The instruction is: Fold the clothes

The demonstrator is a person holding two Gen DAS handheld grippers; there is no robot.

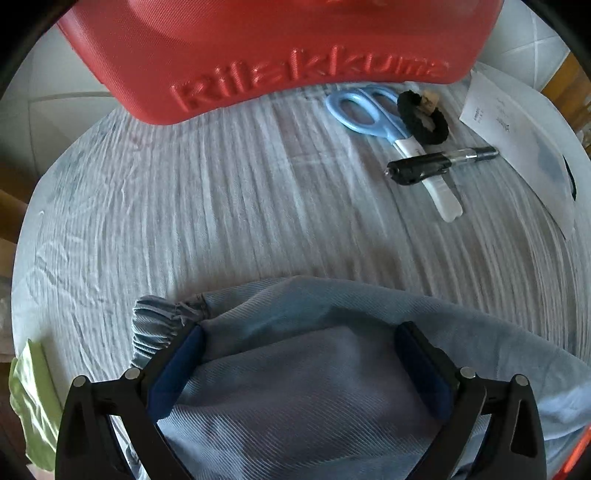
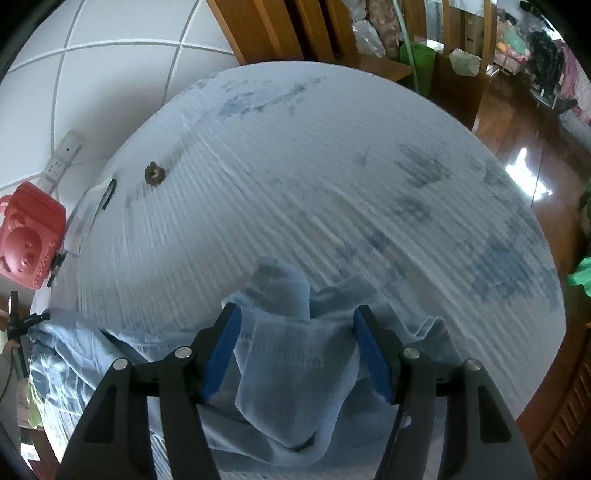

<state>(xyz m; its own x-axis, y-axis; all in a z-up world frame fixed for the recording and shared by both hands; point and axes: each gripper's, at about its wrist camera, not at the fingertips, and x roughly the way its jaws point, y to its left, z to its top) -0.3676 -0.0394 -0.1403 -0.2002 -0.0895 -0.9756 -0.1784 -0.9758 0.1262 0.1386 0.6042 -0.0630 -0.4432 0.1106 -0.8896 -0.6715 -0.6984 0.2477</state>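
A light blue garment [image 1: 295,387] lies crumpled at the near edge of a table covered in a pale ribbed cloth [image 1: 240,206]. My left gripper [image 1: 301,328] is open, its blue pads [image 1: 177,369] wide apart over the fabric; a gathered elastic hem [image 1: 159,328] sits just outside the left finger. In the right wrist view the same garment [image 2: 291,387] bunches into a raised fold [image 2: 284,291]. My right gripper [image 2: 297,310] stands open astride that fold, with cloth between the pads but not clamped.
A red Rilakkuma case [image 1: 277,48] stands at the table's far side, with blue scissors [image 1: 369,110], a black hair tie [image 1: 424,118], a black pen [image 1: 439,166] and a paper sheet [image 1: 524,140] to its right. A green item [image 1: 33,398] lies at the left. Wooden furniture [image 2: 280,29] stands beyond the table.
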